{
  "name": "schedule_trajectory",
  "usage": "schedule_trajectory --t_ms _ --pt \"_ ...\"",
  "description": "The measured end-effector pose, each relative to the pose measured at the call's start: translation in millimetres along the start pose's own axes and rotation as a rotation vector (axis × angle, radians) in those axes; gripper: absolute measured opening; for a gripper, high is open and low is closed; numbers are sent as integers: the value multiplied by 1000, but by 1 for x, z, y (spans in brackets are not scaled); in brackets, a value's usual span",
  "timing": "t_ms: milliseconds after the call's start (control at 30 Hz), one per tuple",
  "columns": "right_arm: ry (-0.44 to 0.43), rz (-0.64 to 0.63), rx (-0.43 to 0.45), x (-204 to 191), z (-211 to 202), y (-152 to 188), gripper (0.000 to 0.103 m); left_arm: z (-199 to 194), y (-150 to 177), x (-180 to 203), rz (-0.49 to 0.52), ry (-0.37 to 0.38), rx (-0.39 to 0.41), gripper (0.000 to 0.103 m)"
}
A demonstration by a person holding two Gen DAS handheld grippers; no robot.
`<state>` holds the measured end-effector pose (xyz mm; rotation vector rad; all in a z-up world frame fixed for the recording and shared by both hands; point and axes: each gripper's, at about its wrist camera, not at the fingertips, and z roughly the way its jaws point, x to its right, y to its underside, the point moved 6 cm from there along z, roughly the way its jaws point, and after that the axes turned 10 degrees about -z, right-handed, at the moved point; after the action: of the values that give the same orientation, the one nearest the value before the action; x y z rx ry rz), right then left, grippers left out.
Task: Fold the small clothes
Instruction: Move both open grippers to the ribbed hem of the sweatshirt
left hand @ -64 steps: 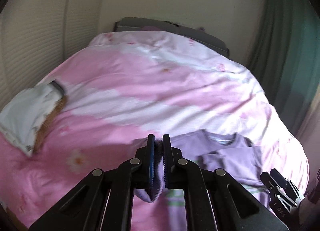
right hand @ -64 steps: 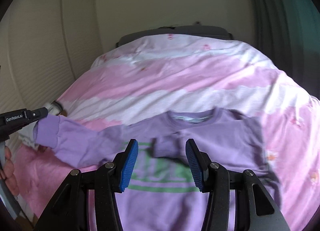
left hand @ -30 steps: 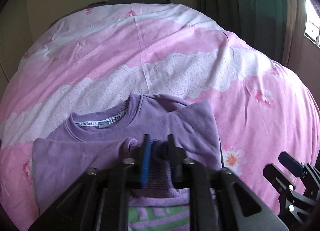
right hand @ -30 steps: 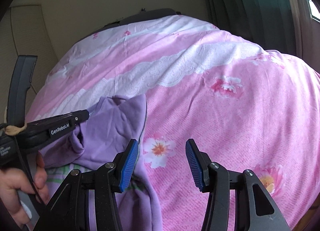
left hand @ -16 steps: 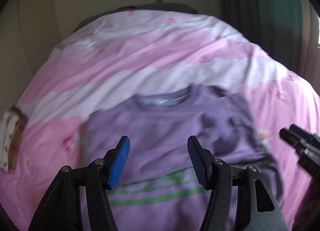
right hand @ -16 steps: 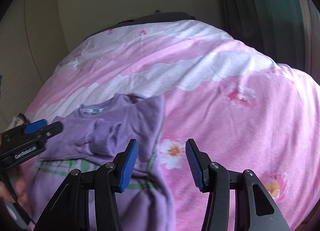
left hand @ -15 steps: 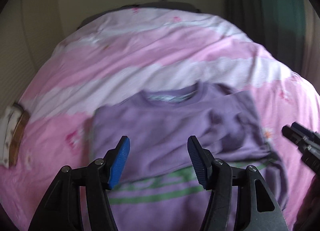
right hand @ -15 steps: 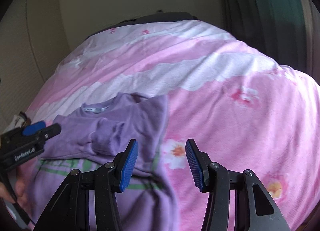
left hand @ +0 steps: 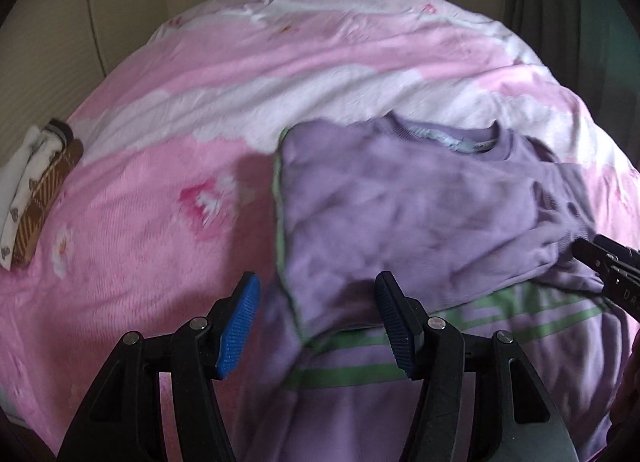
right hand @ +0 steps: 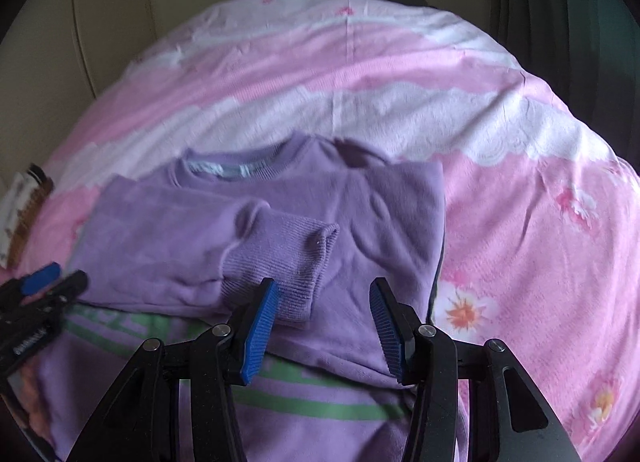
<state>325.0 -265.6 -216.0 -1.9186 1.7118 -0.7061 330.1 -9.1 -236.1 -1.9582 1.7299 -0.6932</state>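
A small purple sweatshirt (left hand: 408, 214) with green stripes lies flat on the pink bed, both sleeves folded across its chest; it also shows in the right wrist view (right hand: 256, 230). The ribbed cuff (right hand: 296, 258) of the top sleeve lies just ahead of my right gripper (right hand: 324, 322), which is open and empty above the shirt's middle. My left gripper (left hand: 318, 320) is open and empty over the shirt's left edge. Each gripper's tip shows in the other's view, the right one (left hand: 608, 266) at the shirt's right side, the left one (right hand: 44, 286) at its left.
The pink and white flowered duvet (left hand: 160, 198) covers the whole bed (right hand: 520, 190). A folded white and brown cloth pile (left hand: 36, 182) lies at the bed's left edge. A wall and a dark green curtain (right hand: 560, 22) stand behind the bed.
My left gripper let go of the sleeve cuff, which now lies folded across the chest, and drew back left. My right gripper swung left over the shirt.
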Motion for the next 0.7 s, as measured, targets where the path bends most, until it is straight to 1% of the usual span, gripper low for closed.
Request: schedule_trajectory --t_ms 100,133,233,267,300,333,367,400,433,500,533,567,633,700 --pt "40 -17 -50 0 12 10 49 4 4 -10 -37 25 -16 61" --pt "38 -5 -70 3 15 15 49 2 5 -11 -41 30 -16 61" --pt "30 8 -57 5 8 16 49 -10 7 -14 -32 30 5 60" --pt "35 7 -42 5 1 15 49 -18 8 -15 -32 29 15 60" --pt "40 -4 -12 4 -17 15 49 -24 9 -17 -32 30 22 60" --pt "40 -4 -12 4 -17 15 49 -32 11 -19 -33 31 31 60" --pt "41 -7 0 4 -26 17 49 -40 15 -21 -33 32 39 60" --pt "45 -6 29 5 -47 22 49 -51 20 -25 -35 32 47 60" --pt "45 -6 29 5 -47 22 49 -59 25 -27 -39 34 55 60" --pt "48 6 61 6 -72 34 50 -77 39 -33 -53 39 68 60" --pt "52 14 77 7 -83 41 52 -85 46 -36 -58 38 75 60" --pt "56 22 94 7 -96 51 56 -92 53 -39 -64 36 81 60" --pt "68 39 117 8 -115 68 59 -106 73 -46 -67 27 93 60" --pt "70 55 129 8 -131 88 59 -117 91 -49 -67 17 107 60"
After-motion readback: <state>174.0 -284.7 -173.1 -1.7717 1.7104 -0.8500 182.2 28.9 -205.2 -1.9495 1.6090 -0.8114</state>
